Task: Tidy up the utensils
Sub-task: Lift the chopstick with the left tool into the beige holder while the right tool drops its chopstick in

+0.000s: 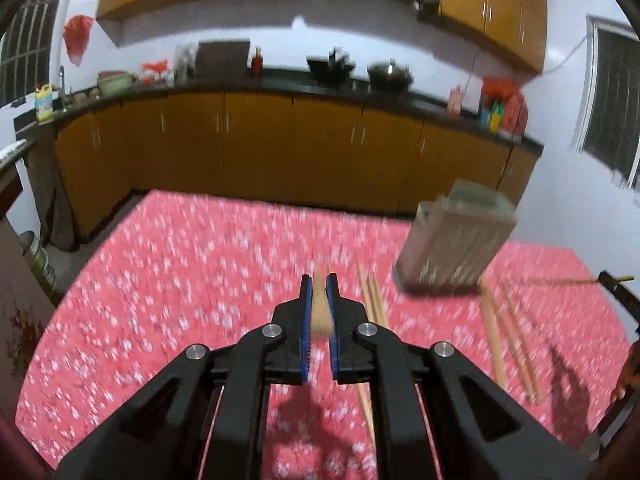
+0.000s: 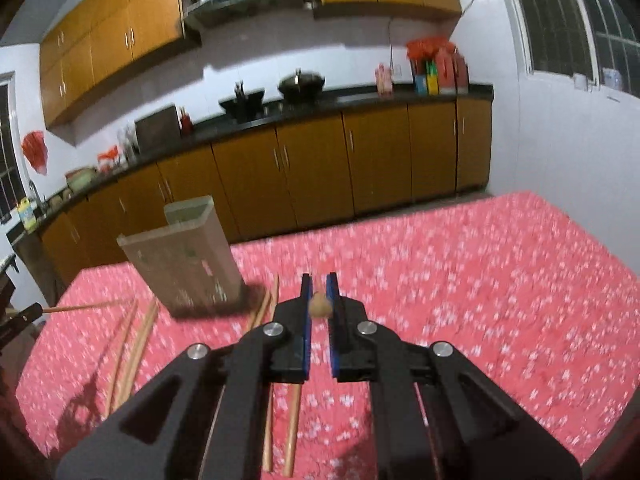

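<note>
Over table: both tongs raised above the red floral table (image 1: 180, 264), frames motion-blurred.
Left tongs (image 1: 319, 280): clenched on a wooden chopstick (image 1: 321, 308), blunt end facing the camera, tip pointing far.
Right tongs (image 2: 319, 280): clenched on a second chopstick (image 2: 320, 307), seen end-on between the blue pads.
Holder: translucent utensil holder (image 2: 186, 258) standing on a dark base at mid-table, far right in left view, far left in right view.
Holder contents: nothing seen sticking out above the rim; inside too blurred to tell.
Loose chopsticks: a pair (image 1: 374, 296) just left of the holder base, another pair (image 1: 506, 340) right of it, all lying flat on the table.
Step in hand (judged): carrying held sticks to the holder.
How to do well: tilt stick near vertical, centre tip over the open mouth, lower before letting go, one tongs at a time to avoid clashing.
Risk: tall light holder likely to tip if rim gets knocked.
</note>
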The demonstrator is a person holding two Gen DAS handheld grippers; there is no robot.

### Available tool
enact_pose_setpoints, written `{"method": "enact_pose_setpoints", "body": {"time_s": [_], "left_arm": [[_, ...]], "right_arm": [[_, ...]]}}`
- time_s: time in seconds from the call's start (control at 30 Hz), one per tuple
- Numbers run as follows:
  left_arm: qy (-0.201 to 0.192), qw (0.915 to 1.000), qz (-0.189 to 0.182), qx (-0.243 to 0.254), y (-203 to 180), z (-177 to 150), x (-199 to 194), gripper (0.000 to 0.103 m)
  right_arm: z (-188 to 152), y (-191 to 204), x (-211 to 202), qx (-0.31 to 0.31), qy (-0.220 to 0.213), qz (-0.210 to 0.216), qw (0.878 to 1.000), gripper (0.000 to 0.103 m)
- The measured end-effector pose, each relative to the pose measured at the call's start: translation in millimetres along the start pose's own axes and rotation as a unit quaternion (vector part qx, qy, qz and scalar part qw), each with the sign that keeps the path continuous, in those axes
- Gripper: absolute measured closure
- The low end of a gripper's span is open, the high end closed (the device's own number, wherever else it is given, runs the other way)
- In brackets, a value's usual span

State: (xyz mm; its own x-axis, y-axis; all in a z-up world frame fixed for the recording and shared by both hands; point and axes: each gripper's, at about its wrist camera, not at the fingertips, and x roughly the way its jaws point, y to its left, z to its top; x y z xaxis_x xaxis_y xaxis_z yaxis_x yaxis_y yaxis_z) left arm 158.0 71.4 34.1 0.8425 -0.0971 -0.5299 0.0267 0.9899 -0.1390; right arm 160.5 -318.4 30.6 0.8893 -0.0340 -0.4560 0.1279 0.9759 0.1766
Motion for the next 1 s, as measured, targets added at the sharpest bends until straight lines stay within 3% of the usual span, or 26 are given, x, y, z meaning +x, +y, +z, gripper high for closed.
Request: {"method": "enact_pose_setpoints", "body": {"time_s": [0.17,0.4,0.53,0.77,1.0], "left_arm": [[-0.042,0.9991,0.0,-0.004,0,25,-15,0.095],[-0.056,0.9984,0.004,-0.005,-3,35,-17,0.095],[-0.077,0.997,0.002,-0.007,-8,56,-25,0.095],[-0.162,0.9861,-0.035,-0.013,-32,115,-58,0.095],[-0.219,0.9716,-0.08,-0.043,-65,141,-65,0.095]], "right_arm": [[14,0,-10,0.001,-0.024,0.003,1.0,0.095],[25,3,-8,-0.002,-0.031,0.007,0.999,0.095],[52,12,-20,0.001,-0.068,0.027,0.997,0.095],[116,37,-51,0.004,-0.147,0.089,0.985,0.095],[134,69,-50,-0.027,-0.14,0.132,0.981,0.095]]}}
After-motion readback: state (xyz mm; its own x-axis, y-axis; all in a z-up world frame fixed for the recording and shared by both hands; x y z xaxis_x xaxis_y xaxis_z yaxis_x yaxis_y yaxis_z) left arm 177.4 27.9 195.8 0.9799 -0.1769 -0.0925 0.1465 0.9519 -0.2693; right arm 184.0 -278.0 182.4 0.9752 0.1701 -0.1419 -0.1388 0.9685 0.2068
